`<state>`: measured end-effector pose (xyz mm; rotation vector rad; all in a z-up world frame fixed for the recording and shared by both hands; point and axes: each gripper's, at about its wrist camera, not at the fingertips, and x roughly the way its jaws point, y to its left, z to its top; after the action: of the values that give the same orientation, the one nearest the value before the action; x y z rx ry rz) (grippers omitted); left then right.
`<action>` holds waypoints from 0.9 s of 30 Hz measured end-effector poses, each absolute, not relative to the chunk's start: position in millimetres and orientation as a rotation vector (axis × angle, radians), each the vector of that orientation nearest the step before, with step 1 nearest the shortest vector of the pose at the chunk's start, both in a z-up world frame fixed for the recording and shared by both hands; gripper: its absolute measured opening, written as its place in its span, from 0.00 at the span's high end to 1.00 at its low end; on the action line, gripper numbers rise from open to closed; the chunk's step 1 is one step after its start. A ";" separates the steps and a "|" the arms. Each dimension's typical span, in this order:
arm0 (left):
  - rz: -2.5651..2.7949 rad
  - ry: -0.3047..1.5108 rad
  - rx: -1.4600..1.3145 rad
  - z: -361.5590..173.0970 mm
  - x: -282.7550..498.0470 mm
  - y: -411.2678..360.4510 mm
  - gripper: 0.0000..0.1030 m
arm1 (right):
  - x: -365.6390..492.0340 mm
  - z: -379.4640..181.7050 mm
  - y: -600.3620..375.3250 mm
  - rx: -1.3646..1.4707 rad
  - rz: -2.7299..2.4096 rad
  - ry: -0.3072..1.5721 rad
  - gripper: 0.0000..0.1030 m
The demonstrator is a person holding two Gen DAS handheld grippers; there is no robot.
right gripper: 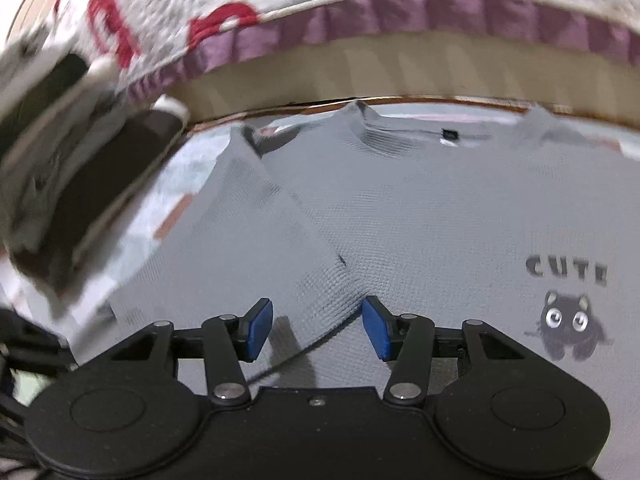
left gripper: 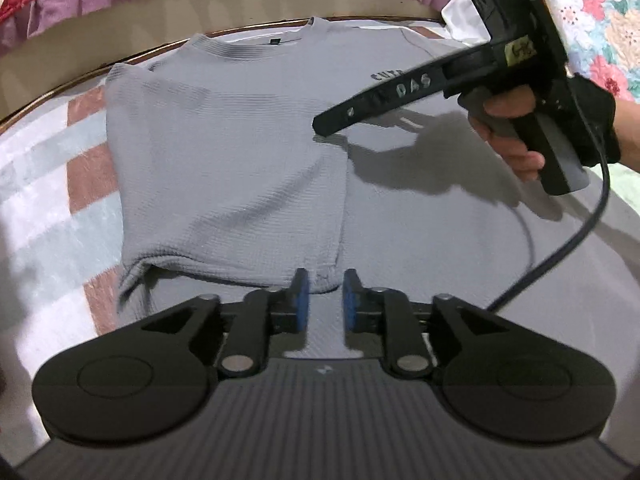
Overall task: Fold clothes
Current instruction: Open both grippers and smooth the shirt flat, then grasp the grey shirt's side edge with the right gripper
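Note:
A grey ribbed t-shirt [left gripper: 224, 152] lies flat on the table, its left side folded over the middle. It has a "CUTE" print with a black cat [right gripper: 568, 332]. My left gripper [left gripper: 325, 300] is open and empty, just above the hem at the fold's lower corner. My right gripper [right gripper: 316, 330] is open and empty, hovering over the folded edge [right gripper: 320, 256] near mid-chest. The right gripper also shows in the left wrist view [left gripper: 328, 126], held by a gloved hand [left gripper: 516, 136]. The collar [right gripper: 404, 136] points away from me.
A checked pink and white cloth [left gripper: 48, 184] covers the table under the shirt. A quilted bedspread with a purple frill [right gripper: 360, 16] runs along the far side. A floral cloth [left gripper: 600, 20] lies at the far right. A black cable [left gripper: 560, 252] trails from the right gripper.

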<state>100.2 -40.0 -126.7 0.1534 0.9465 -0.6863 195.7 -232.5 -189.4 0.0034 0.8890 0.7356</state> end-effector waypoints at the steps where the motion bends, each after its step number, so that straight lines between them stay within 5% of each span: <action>1: -0.679 0.949 0.146 -125.8 100.4 -39.3 0.64 | 196.0 -188.3 -232.5 0.008 0.724 0.895 0.46; 3: -0.654 0.943 0.140 -123.3 100.4 -37.6 0.46 | 200.5 -183.9 -237.7 0.069 0.679 0.921 0.45; 16: -0.546 0.822 -0.005 -91.4 116.0 -41.7 0.47 | 205.3 -152.9 -444.9 0.502 0.159 0.764 0.45; 27: -0.604 0.923 0.025 -87.2 161.9 -164.1 0.46 | 177.4 -184.3 -585.9 0.623 -0.225 0.774 0.45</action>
<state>161.9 -164.1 -87.2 0.0255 0.9228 -0.6040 177.4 -585.9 -184.3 0.6235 0.7743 -0.2250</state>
